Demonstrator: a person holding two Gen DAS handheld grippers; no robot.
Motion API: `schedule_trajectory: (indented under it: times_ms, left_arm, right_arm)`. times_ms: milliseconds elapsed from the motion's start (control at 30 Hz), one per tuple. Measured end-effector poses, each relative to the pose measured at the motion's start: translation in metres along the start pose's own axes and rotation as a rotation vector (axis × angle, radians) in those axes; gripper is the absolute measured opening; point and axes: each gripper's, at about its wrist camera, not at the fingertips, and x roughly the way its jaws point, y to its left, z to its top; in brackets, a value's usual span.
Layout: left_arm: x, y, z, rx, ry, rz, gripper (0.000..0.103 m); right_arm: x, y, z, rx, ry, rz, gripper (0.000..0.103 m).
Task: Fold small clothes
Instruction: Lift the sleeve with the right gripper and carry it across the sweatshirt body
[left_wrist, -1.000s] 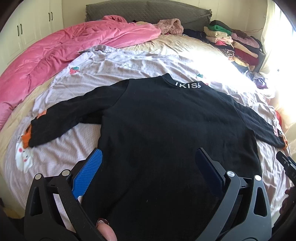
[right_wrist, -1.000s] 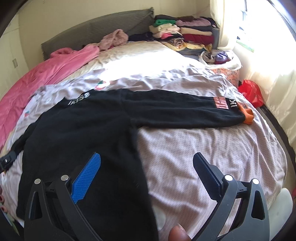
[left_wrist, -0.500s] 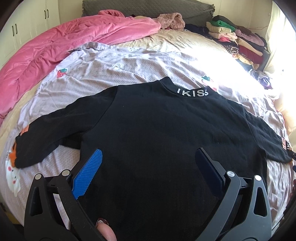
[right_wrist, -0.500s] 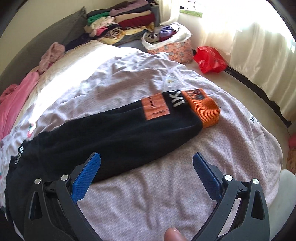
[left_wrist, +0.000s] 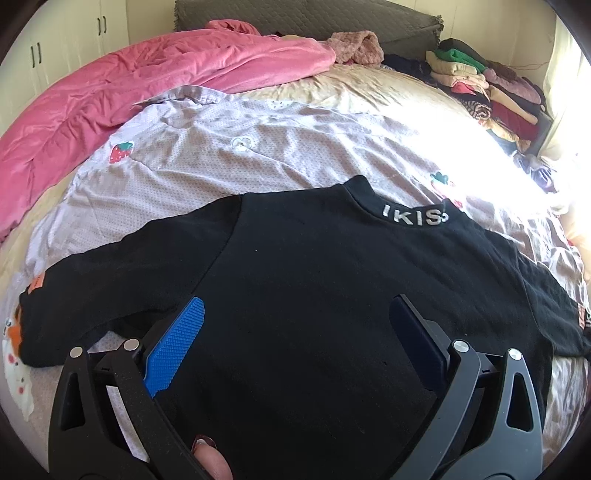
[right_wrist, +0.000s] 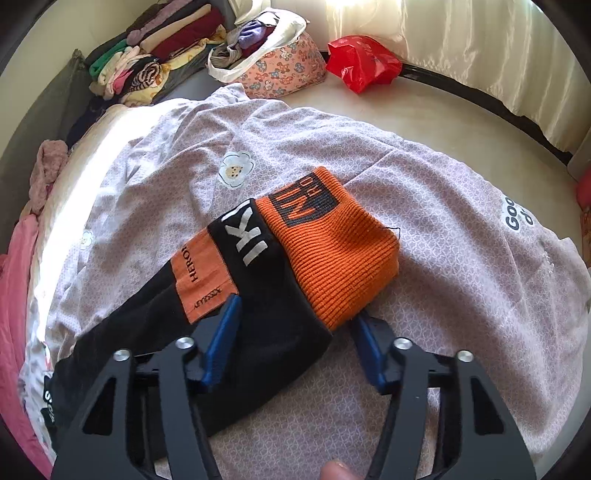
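A black long-sleeved top (left_wrist: 314, 280) with "IKIS" on its collar lies spread flat on the bed. My left gripper (left_wrist: 297, 302) hovers open over its lower body, with nothing between the fingers. In the right wrist view the top's right sleeve (right_wrist: 266, 280) ends in an orange ribbed cuff (right_wrist: 332, 254). My right gripper (right_wrist: 294, 310) straddles that sleeve end and its jaws are closing. One fingertip (right_wrist: 227, 314) lies over the black cloth and the other sits at the cuff's edge. The cloth between them is flat, not pinched.
A lilac patterned sheet (left_wrist: 258, 155) covers the bed under the top. A pink blanket (left_wrist: 147, 81) is heaped at the back left. Folded clothes (left_wrist: 491, 88) are stacked at the back right. On the floor stand a floral bag (right_wrist: 280, 66) and a red plastic bag (right_wrist: 362, 62).
My right gripper swung right along the sleeve to the orange cuff, came down close, and its jaws narrowed around it. My left gripper slid further over the top's body.
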Motion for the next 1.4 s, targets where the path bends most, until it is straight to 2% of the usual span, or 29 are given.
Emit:
schedule_trajectory:
  times_ms: [33, 100, 133, 200, 267, 433, 667, 900, 1167, 1267, 1400]
  left_arm:
    - [0.001, 0.001, 0.0, 0.0, 0.001, -0.002, 0.094]
    - [0.0, 0.002, 0.002, 0.006, -0.003, -0.003, 0.094]
    - [0.0, 0.002, 0.001, 0.014, -0.008, -0.005, 0.094]
    - [-0.002, 0.003, 0.001, 0.028, -0.012, -0.016, 0.094]
    - [-0.003, 0.003, 0.0, 0.026, -0.012, -0.034, 0.094]
    - [-0.009, 0.004, -0.004, 0.016, -0.018, -0.063, 0.094]
    - [-0.023, 0.018, -0.002, -0.016, -0.045, -0.084, 0.094]
    - [-0.029, 0.045, 0.01, -0.078, -0.046, -0.114, 0.094]
    - [-0.029, 0.071, 0.021, -0.151, -0.047, -0.142, 0.094]
    - [-0.025, 0.073, 0.024, -0.159, -0.032, -0.164, 0.094]
    - [-0.016, 0.072, 0.023, -0.168, -0.004, -0.184, 0.094]
  right_arm:
    - [-0.001, 0.001, 0.0, -0.006, -0.011, 0.008, 0.028]
    - [-0.008, 0.004, -0.001, -0.015, -0.046, 0.048, 0.016]
    - [-0.013, 0.005, -0.002, -0.021, -0.066, 0.073, 0.013]
    - [-0.028, 0.011, -0.004, -0.048, -0.114, 0.163, 0.013]
    - [-0.047, 0.025, -0.011, -0.102, -0.158, 0.216, 0.012]
    - [-0.102, 0.087, -0.042, -0.283, -0.216, 0.42, 0.012]
    - [-0.14, 0.185, -0.118, -0.495, -0.177, 0.588, 0.012]
    - [-0.136, 0.264, -0.202, -0.655, -0.059, 0.67, 0.012]
    - [-0.111, 0.323, -0.269, -0.783, 0.007, 0.654, 0.012]
    - [-0.101, 0.334, -0.289, -0.817, 0.012, 0.644, 0.015]
    - [-0.095, 0.341, -0.306, -0.849, 0.037, 0.662, 0.029]
